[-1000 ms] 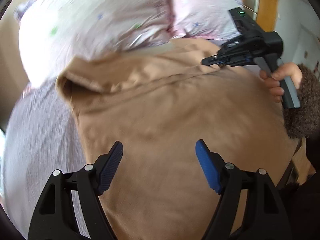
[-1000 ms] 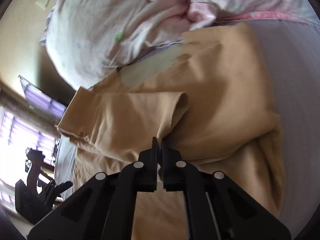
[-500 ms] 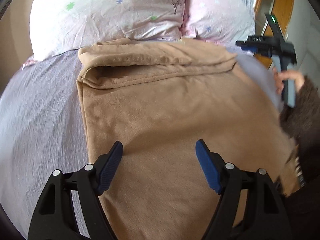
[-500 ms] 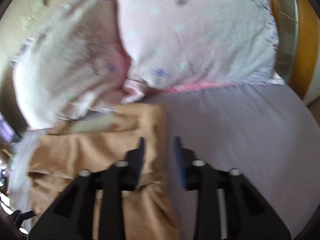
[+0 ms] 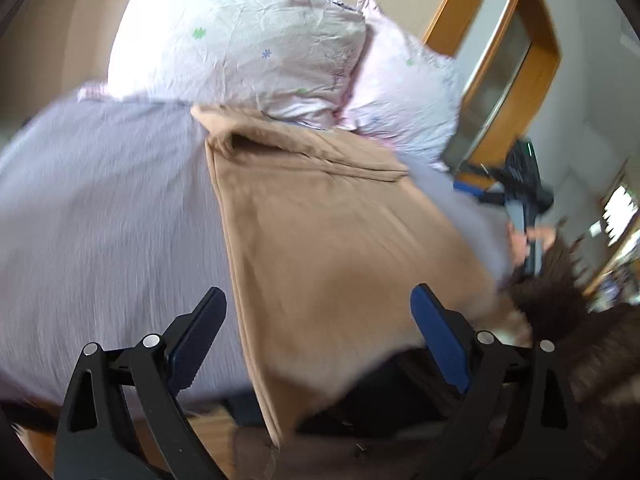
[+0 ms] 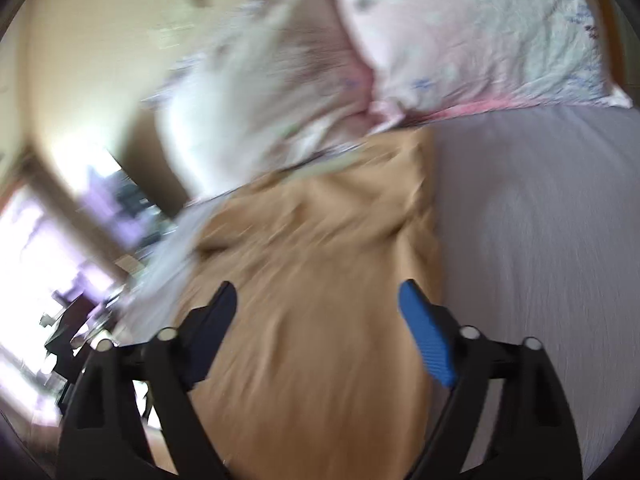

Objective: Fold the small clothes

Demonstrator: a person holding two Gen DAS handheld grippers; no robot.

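A tan garment [image 5: 320,232] lies on the lilac bed sheet [image 5: 100,208], its far end folded over near the pillows and its near end hanging over the bed edge. It also shows in the right wrist view [image 6: 320,280], blurred. My left gripper [image 5: 316,320] is open and empty above the garment's near part. My right gripper [image 6: 316,308] is open and empty over the garment; it also shows in the left wrist view [image 5: 516,188], off the bed's right side.
Two floral pillows [image 5: 248,48] [image 6: 460,40] lie at the head of the bed against a beige wall. A wooden door frame [image 5: 504,80] stands at the right. A bright window [image 6: 28,260] is at the left of the right wrist view.
My right gripper let go of the garment's fold, opened wide and drew back to the right. My left gripper stayed open and pulled back toward the bed's near edge.
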